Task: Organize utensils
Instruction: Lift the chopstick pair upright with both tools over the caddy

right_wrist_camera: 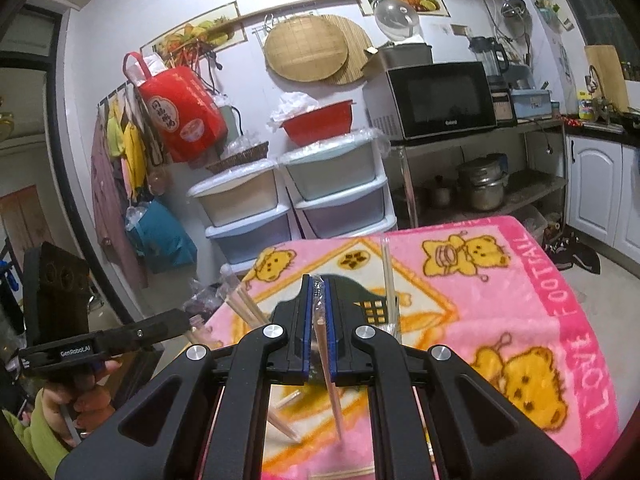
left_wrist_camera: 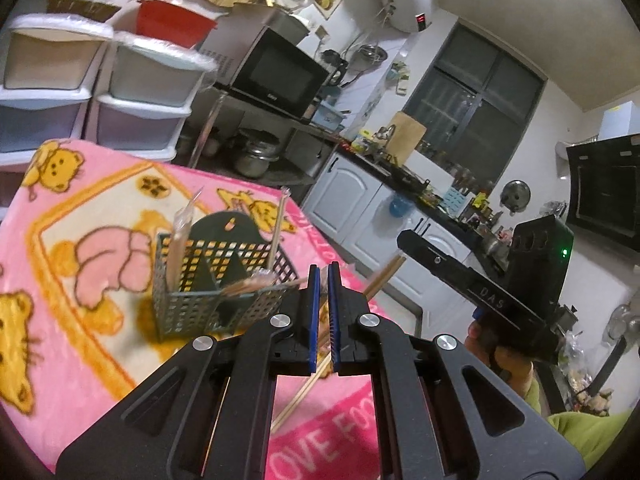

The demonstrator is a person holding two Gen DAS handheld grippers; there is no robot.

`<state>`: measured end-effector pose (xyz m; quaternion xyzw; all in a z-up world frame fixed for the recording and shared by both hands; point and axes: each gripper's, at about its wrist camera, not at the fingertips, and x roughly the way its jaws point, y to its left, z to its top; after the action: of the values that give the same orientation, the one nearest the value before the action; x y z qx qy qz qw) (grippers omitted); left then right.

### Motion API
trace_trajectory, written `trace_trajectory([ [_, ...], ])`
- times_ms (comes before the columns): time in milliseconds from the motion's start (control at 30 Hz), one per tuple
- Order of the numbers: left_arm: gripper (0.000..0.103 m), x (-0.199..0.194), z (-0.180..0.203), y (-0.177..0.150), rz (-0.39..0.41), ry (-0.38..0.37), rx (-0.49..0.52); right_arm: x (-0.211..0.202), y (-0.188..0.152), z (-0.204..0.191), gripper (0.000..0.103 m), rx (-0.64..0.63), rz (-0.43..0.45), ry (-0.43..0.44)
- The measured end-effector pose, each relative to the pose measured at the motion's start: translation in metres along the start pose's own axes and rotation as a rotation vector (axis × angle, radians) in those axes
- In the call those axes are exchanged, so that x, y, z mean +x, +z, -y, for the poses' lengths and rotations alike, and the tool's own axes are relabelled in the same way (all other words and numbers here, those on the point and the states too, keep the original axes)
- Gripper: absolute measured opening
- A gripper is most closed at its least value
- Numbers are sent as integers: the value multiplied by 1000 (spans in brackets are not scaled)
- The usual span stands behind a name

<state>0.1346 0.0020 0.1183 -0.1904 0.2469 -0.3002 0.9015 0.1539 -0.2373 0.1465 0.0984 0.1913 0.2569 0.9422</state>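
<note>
1. Chopsticks are the thing in hand: a pair of bare wooden chopsticks [left_wrist_camera: 308, 390] is pinched between the blue pads of the left gripper [left_wrist_camera: 323, 276], and its long axis runs on a slant, from low on the near side up and away to the right, where the far end [left_wrist_camera: 384, 276] sticks out past the fingers.

2. Just ahead and to the left of those fingers stands the grey-green perforated metal utensil caddy [left_wrist_camera: 208, 292] on the pink cartoon-bear blanket [left_wrist_camera: 80, 360]. It already holds a plastic-wrapped chopstick pair [left_wrist_camera: 182, 240] at its left and a thin stick [left_wrist_camera: 278, 228] at its right, both nearly upright.

3. The right gripper [right_wrist_camera: 319, 284] is closed on a clear-sleeved wooden chopstick pair [right_wrist_camera: 326, 360]. The sleeve runs almost straight along the fingers, its lower end hanging toward the blanket [right_wrist_camera: 500, 280].

4. From the right wrist view the caddy [right_wrist_camera: 374, 308] lies directly behind the fingertips, mostly hidden by them; a tall thin stick [right_wrist_camera: 387, 276] rises from it just to the right.

5. My judgement: the left gripper is the nearer to a drop, since the caddy's open top sits just beside its fingertips. The slanted pair must be tipped toward upright before it can enter a compartment.

6. The risk I see is the protruding far end catching the caddy's rim or knocking the sticks already standing inside.

7. Several loose wooden chopsticks [right_wrist_camera: 280, 420] lie on the blanket below the right gripper, so the sorting looks partly done.
</note>
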Motion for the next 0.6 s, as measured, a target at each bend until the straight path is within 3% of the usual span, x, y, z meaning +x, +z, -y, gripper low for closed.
trace_trajectory([
  [600, 2, 10, 40, 52, 96, -57, 77, -13, 29, -4, 6, -24, 78, -5],
])
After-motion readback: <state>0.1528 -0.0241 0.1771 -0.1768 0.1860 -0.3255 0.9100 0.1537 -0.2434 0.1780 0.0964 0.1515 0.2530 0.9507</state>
